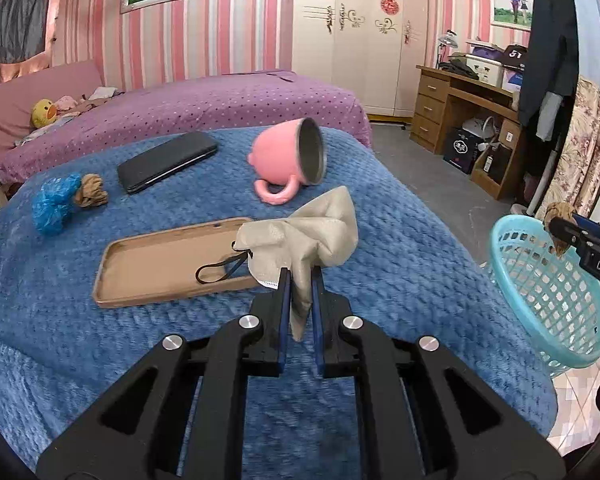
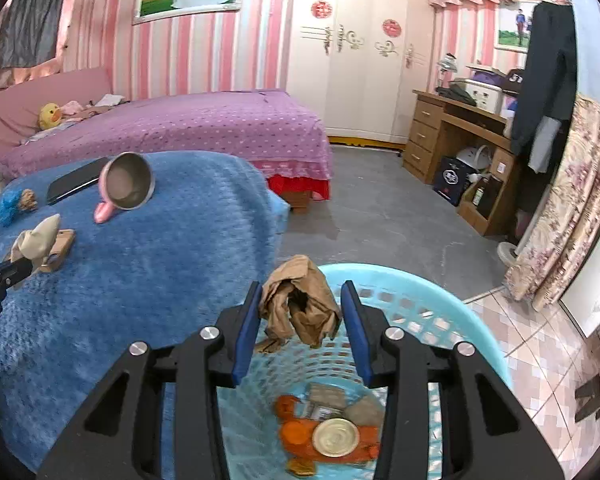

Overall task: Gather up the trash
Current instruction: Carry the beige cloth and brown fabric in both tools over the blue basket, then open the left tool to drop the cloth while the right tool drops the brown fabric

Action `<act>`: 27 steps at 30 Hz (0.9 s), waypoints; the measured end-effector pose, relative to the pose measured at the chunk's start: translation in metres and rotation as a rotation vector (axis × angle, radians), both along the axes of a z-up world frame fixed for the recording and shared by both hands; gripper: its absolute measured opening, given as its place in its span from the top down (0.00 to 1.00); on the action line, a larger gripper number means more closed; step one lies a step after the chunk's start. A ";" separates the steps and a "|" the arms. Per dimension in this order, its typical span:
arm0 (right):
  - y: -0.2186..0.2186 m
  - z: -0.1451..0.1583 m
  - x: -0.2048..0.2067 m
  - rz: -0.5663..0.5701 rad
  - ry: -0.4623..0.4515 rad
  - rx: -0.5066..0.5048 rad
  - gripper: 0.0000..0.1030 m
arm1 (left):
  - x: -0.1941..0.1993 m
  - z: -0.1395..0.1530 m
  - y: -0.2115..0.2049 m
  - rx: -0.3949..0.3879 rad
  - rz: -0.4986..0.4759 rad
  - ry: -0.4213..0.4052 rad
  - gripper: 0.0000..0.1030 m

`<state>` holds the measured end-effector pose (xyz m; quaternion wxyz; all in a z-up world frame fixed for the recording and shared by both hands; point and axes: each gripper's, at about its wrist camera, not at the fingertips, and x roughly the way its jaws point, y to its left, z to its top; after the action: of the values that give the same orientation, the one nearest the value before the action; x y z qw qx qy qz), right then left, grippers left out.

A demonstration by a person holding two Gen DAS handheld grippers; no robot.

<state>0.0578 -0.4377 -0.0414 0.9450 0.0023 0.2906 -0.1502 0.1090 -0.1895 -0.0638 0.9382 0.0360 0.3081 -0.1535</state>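
My left gripper (image 1: 300, 274) is shut on a crumpled beige face mask (image 1: 312, 236) and holds it above the blue blanket (image 1: 400, 248). My right gripper (image 2: 300, 292) is shut on a crumpled brown paper wad (image 2: 300, 304) over the light-blue basket (image 2: 472, 332), which holds orange peel, a metal lid and other scraps. The right gripper also shows over the basket (image 1: 548, 292) in the left wrist view. A blue plastic wad (image 1: 54, 204) and a brown paper ball (image 1: 90, 196) lie at the blanket's left.
On the blanket lie a tan phone case (image 1: 152, 268), a black phone (image 1: 166, 162) and a tipped pink cup (image 1: 292, 160). A purple bed (image 2: 180, 128), a wooden desk (image 2: 456, 136) and a white wardrobe (image 2: 360, 60) stand behind.
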 end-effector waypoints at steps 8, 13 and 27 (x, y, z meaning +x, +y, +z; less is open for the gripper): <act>-0.039 -0.005 -0.014 -0.073 0.006 0.002 0.61 | -0.005 0.004 -0.018 -0.009 -0.036 -0.017 0.92; -0.060 -0.008 -0.022 -0.105 0.008 0.017 0.61 | -0.004 0.013 -0.031 -0.019 -0.064 -0.038 0.92; -0.101 -0.010 -0.037 -0.173 -0.014 0.058 0.61 | -0.035 0.021 -0.150 -0.057 -0.263 -0.026 0.92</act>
<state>0.0209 -0.5384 -0.0510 0.9301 0.0558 0.2869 -0.2227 0.0741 -0.3397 -0.0432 0.9146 0.0514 0.2842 -0.2832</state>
